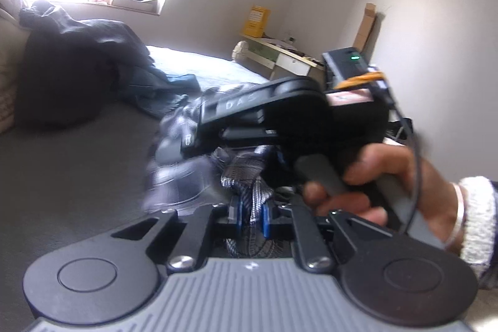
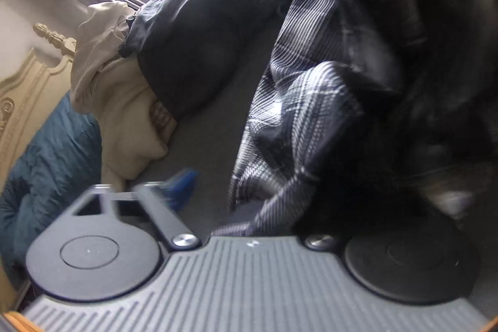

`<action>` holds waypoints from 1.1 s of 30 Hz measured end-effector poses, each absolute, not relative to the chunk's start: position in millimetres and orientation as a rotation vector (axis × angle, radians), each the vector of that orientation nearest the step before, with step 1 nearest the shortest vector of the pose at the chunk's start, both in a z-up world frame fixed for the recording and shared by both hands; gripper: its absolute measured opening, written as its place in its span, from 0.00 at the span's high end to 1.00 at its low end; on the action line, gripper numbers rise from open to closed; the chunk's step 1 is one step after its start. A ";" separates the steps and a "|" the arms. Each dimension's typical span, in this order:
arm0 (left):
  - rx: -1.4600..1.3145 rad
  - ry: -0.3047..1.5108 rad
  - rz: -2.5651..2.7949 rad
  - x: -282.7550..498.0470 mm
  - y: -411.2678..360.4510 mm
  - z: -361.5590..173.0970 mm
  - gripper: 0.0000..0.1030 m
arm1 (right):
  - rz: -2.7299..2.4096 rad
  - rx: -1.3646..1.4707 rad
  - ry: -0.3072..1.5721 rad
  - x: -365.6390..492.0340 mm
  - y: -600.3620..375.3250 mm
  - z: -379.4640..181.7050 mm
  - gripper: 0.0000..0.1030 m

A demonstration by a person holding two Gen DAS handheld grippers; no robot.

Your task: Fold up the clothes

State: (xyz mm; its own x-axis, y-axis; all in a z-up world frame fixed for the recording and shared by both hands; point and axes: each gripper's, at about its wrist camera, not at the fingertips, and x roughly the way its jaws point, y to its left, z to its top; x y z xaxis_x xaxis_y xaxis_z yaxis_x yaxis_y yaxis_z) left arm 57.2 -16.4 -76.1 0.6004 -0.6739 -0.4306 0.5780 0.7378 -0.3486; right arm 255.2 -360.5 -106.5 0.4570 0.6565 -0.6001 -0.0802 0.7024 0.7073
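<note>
My left gripper (image 1: 249, 215) is shut on a fold of the dark plaid garment (image 1: 249, 176), which bunches between its blue pads. In the left wrist view the right gripper (image 1: 183, 142) reaches in from the right, held by a hand (image 1: 373, 176), its tips blurred against the same cloth. In the right wrist view the plaid garment (image 2: 298, 101) hangs across the middle and right. One blue pad (image 2: 182, 181) shows at left, wide of the cloth; the other finger is hidden under fabric. The right gripper looks open.
The grey bedsheet (image 1: 77, 176) lies under everything. A pile of dark clothes (image 1: 77, 61) sits at the back left, also in the right wrist view (image 2: 199, 30), beside cream cloth (image 2: 124, 101) and a teal quilt (image 2: 46, 164). A small desk (image 1: 280, 55) stands by the wall.
</note>
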 end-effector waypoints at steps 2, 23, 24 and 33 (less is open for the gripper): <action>-0.196 0.564 -0.756 56.0 -11.5 -74.2 0.82 | 0.503 0.701 0.991 257.8 -361.3 -105.8 0.93; 0.009 0.733 -0.545 100.2 -73.8 -109.4 0.23 | -0.006 0.789 0.203 96.7 -624.9 41.8 0.96; 0.031 0.735 -0.535 101.7 -78.2 -112.2 0.23 | -0.051 0.801 0.236 89.7 -634.8 32.8 0.96; 0.170 0.719 -0.473 107.5 -96.8 -123.1 0.69 | -0.302 0.842 0.858 70.5 -627.6 -82.5 0.64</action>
State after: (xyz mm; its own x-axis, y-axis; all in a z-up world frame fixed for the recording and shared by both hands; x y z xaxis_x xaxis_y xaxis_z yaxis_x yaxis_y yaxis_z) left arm 107.5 -96.8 -123.1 0.6527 -0.3576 -0.6679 0.4719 0.8816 -0.0108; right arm 70.5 -627.6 -82.5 0.6368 0.0866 -0.7662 0.5477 0.6486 0.5285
